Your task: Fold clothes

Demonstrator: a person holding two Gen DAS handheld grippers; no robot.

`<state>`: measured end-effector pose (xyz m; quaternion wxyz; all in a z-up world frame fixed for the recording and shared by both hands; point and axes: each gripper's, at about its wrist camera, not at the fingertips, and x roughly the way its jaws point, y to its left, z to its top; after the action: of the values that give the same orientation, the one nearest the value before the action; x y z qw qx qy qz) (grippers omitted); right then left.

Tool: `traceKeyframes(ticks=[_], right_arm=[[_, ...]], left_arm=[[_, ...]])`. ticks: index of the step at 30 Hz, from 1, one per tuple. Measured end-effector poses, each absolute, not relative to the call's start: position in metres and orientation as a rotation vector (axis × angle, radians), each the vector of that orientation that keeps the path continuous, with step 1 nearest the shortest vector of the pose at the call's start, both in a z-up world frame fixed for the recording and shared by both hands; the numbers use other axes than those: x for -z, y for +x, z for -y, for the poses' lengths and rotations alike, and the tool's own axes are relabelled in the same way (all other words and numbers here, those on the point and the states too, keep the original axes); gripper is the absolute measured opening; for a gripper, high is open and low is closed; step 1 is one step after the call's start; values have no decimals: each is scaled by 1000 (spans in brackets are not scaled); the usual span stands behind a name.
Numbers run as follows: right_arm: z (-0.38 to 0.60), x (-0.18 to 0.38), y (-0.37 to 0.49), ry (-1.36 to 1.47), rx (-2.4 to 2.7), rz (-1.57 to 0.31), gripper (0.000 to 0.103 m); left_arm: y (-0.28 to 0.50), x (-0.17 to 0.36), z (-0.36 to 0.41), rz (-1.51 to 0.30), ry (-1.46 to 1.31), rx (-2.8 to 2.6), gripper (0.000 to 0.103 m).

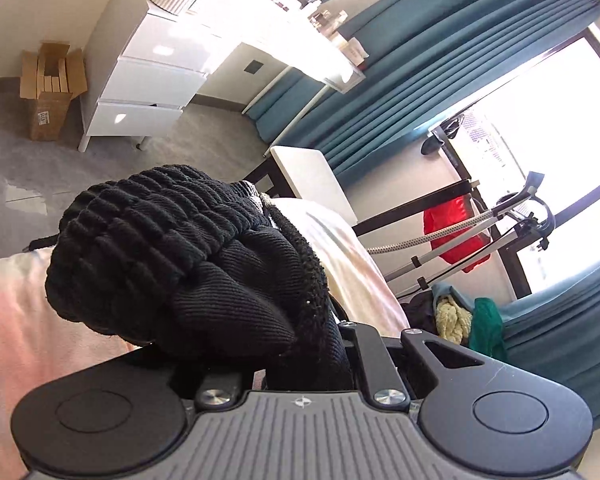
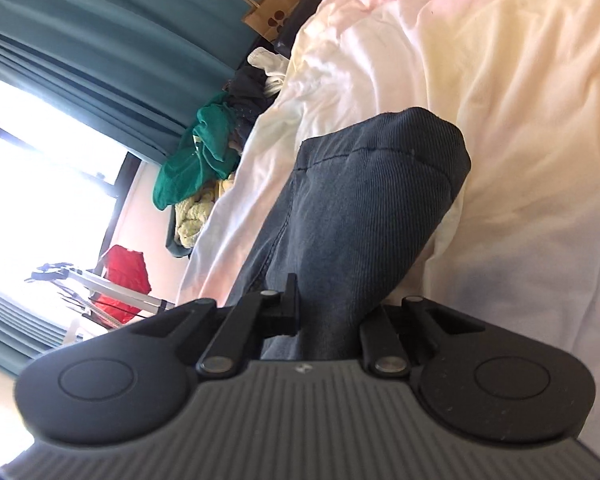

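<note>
A black ribbed knit garment [image 1: 172,256] is bunched up over my left gripper [image 1: 300,344], which is shut on it; the fabric hides the fingers. In the right wrist view a dark grey-black piece of the garment [image 2: 364,216] runs from my right gripper [image 2: 328,332] out over the bed. The right gripper is shut on this fabric, and its fingertips are hidden by the cloth. Both grippers hold the garment above the pale pink and cream bedsheet [image 2: 520,100].
A pile of clothes, green [image 2: 192,160] and yellow, lies beside the bed. A red garment [image 1: 456,232] hangs on a drying rack by the window. Teal curtains [image 1: 420,60], a white drawer desk [image 1: 148,80], a cardboard box [image 1: 52,88] and a paper bag [image 2: 272,8] stand around.
</note>
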<state>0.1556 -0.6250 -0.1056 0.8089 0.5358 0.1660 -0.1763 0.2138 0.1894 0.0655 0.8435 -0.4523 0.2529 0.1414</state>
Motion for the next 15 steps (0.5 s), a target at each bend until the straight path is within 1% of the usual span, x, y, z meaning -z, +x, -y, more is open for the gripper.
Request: traceKeyframes(ticks=[3, 8, 11, 15], right_arm=[[611, 89, 129, 1148, 344, -341, 11], [585, 91, 78, 1242, 343, -347, 11], [569, 103, 41, 1301, 376, -373, 11], [553, 122, 1, 1404, 399, -379, 12]], left_arm=[[177, -90, -208, -528, -923, -304, 13], [98, -98, -244, -570, -878, -301, 13], [48, -80, -269, -627, -903, -305, 13], [3, -35, -296, -666, -916, -306, 13]])
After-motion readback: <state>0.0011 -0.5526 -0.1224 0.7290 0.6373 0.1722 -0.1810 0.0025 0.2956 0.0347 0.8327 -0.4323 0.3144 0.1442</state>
